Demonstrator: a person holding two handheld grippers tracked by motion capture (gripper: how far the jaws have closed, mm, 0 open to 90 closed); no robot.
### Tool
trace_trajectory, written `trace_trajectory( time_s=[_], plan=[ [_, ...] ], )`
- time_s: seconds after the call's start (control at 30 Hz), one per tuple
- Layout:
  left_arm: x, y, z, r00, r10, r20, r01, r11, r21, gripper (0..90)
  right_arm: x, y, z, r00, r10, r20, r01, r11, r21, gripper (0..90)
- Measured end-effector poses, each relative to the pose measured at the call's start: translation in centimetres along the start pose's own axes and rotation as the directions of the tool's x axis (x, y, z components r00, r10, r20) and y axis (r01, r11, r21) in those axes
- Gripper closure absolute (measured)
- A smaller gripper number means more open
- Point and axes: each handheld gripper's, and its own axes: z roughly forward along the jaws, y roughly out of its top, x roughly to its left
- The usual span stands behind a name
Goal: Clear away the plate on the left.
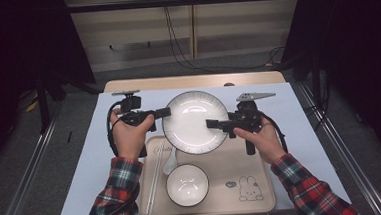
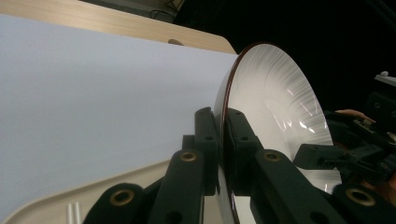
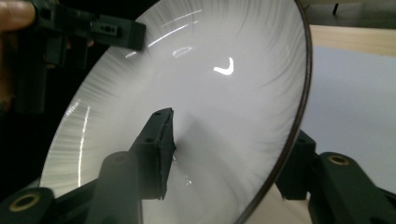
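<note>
Two claws clamp white plate (image 1: 195, 121) by opposite rims; left claw (image 1: 164, 112), right claw (image 1: 211, 123) point inward, forearms angled in.

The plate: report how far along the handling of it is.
Done: both grippers have hold of the plate, the left gripper clamped on its left rim and the right gripper on its right rim. In hand: the plate is carried between them, over the tray's far edge and the white mat. Left: setting it down; where is not clear. The bowl, spoon and chopsticks lie on the tray, untouched.
</note>
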Motion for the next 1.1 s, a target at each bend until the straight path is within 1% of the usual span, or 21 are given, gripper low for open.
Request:
trace_trajectory(
  time_s=[0.03,0.07,0.1,0.13,0.17,0.2,0.23,0.27,0.3,0.33,0.43,0.53,0.63,0.7,0.73,0.8,0.83,0.93,1.0,1.07,1.1],
  plan=[
    [0.0,-0.1,0.1,0.9999,0.009,-0.006,-0.009,1.0,-0.002,85.6,0.0,0.0,-0.1,0.9997,0.019,-0.013,-0.019,1.0,0.0,50.9],
    [0.0,-0.1,0.2,0.9999,0.016,-0.004,-0.016,0.9999,-0.004,85.8,-0.1,0.0,-0.2,0.9978,0.055,-0.038,-0.055,0.999,0.002,54.2],
    [0.0,-0.2,0.4,0.9999,0.011,0.001,-0.011,0.9999,-0.01,85.9,-0.1,0.0,-0.4,0.9951,0.088,-0.046,-0.088,0.996,0.001,57.3],
    [0.1,-0.2,0.4,0.9999,0.01,0.012,-0.01,0.9999,-0.008,85.9,-0.1,0.0,-0.7,0.9874,0.141,-0.072,-0.142,0.99,-0.004,60.4],
    [0.2,-0.3,0.5,0.9995,0.009,0.03,-0.008,0.9999,-0.011,85.8,-0.1,0.1,-0.9,0.9838,0.165,-0.07,-0.166,0.986,-0.004,62.2],
    [0.0,-0.3,0.6,0.9995,0.018,0.026,-0.018,0.9998,-0.01,85.5,-0.1,0.2,-1.1,0.9809,0.184,-0.063,-0.185,0.983,-0.011,65.3],
    [-0.1,-0.4,0.8,0.9988,0.04,0.029,-0.04,0.9992,-0.001,84.8,-0.1,0.3,-1.4,0.976,0.209,-0.059,-0.211,0.977,-0.019,69.4],
    [-0.2,-0.4,0.9,0.9979,0.053,0.038,-0.053,0.9986,0.005,83.1,-0.3,0.4,-1.8,0.9669,0.249,-0.057,-0.251,0.968,-0.032,75.1],
    [-0.4,-0.6,1.2,0.9976,0.064,0.026,-0.065,0.9979,0.005,82.0,-0.3,0.5,-2.0,0.9603,0.274,-0.054,-0.276,0.96,-0.039,76.7],
    [-0.5,-0.7,1.5,0.9968,0.078,0.015,-0.079,0.9967,0.02,82.0,-0.4,0.7,-2.3,0.9667,0.254,-0.034,-0.255,0.965,-0.055,77.1],
    [-0.5,-0.8,2.0,0.9969,0.07,0.035,-0.07,0.9975,0.009,82.4,-0.1,0.9,-2.8,0.9602,0.279,0.006,-0.279,0.959,-0.051,77.5],
    [-0.7,-1.0,2.3,0.9934,0.108,0.039,-0.109,0.9938,0.021,83.0,0.0,1.0,-3.4,0.9612,0.274,0.033,-0.27,0.959,-0.081,78.2],
    [-0.8,-1.0,2.7,0.9899,0.14,0.023,-0.141,0.9892,0.041,83.4,0.1,1.1,-3.7,0.9605,0.273,0.055,-0.268,0.96,-0.086,78.5],
    [-0.9,-1.0,2.7,0.9863,0.164,0.016,-0.165,0.9859,0.028,83.0,0.1,1.1,-3.8,0.9623,0.262,0.073,-0.255,0.962,-0.094,79.7],
    [-1.0,-1.0,2.7,0.986,0.167,0.008,-0.167,0.9859,0.014,79.4,-0.1,1.1,-4.0,0.961,0.263,0.086,-0.255,0.962,-0.096,80.5],
    [-0.8,-0.9,2.3,0.9778,0.208,-0.023,-0.208,0.978,0.013,69.9,-0.5,1.0,-4.1,0.9591,0.268,0.092,-0.261,0.962,-0.077,80.6],
    [-0.7,-0.9,2.1,0.9787,0.204,-0.023,-0.203,0.9789,0.016,68.6,-0.6,0.9,-4.2,0.9618,0.253,0.104,-0.248,0.967,-0.063,80.6],
    [-0.1,-1.2,1.6,0.9724,0.227,-0.055,-0.228,0.9736,-0.01,55.9,-1.1,0.4,-4.5,0.9583,0.256,0.127,-0.251,0.966,-0.054,80.7],
    [0.5,-1.5,1.3,0.964,0.256,-0.072,-0.259,0.9654,-0.033,44.6,-1.7,0.2,-4.9,0.9503,0.283,0.13,-0.277,0.959,-0.063,80.6],
    [0.9,-1.8,1.1,0.9563,0.278,-0.089,-0.283,0.9576,-0.051,33.5,-1.9,0.0,-5.1,0.9527,0.27,0.14,-0.264,0.963,-0.06,80.6],
    [1.1,-2.0,0.8,0.9541,0.281,-0.103,-0.287,0.9569,-0.045,31.6,-2.0,-0.1,-5.3,0.9523,0.268,0.146,-0.263,0.963,-0.054,80.6]
  ],
)
